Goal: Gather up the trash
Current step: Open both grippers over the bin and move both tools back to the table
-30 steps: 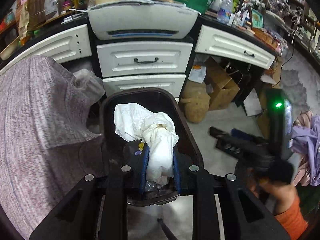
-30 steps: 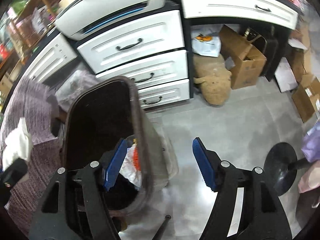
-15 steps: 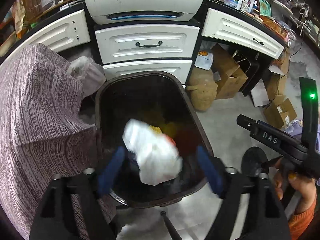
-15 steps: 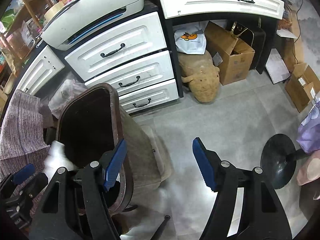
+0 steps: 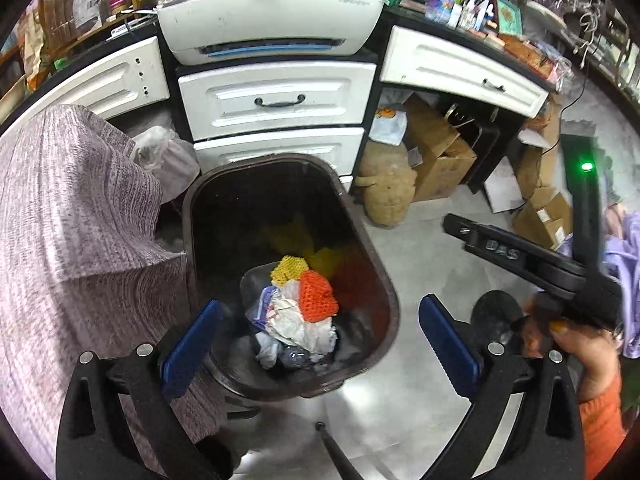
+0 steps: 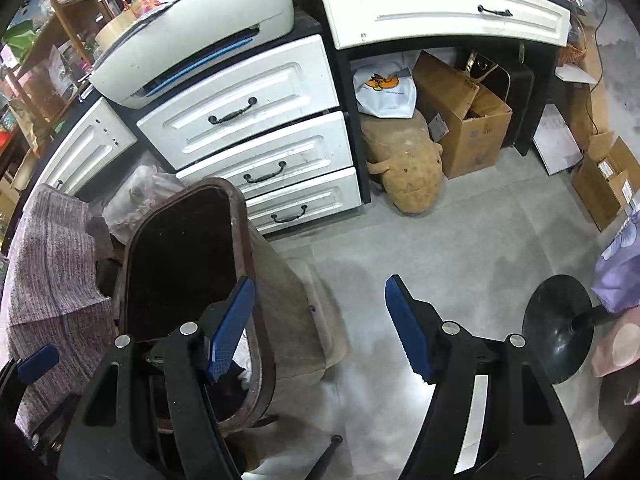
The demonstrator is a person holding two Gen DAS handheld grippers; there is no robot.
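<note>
A dark brown trash bin (image 5: pixel 372 264) stands on the floor by the white drawers. Crumpled white paper trash (image 5: pixel 298 326) lies inside it with orange (image 5: pixel 318 296) and yellow (image 5: pixel 289 269) mesh pieces. My left gripper (image 5: pixel 320 344) is open and empty, held above the bin's near rim. My right gripper (image 6: pixel 320 328) is open and empty over the floor, with its left finger above the bin (image 6: pixel 256 280). The right gripper's body also shows at the right of the left wrist view (image 5: pixel 532 256).
A purple-grey cloth (image 5: pixel 72 248) covers something left of the bin. White drawers (image 6: pixel 256 108) and a printer (image 6: pixel 192 36) stand behind. A tan sack (image 6: pixel 408 168), cardboard boxes (image 6: pixel 464 120) and a black stand base (image 6: pixel 558 328) are on the grey floor to the right.
My left gripper held the white paper trash above the bin, then opened. The trash fell and now lies inside the bin. The right gripper rose and drew back slightly.
</note>
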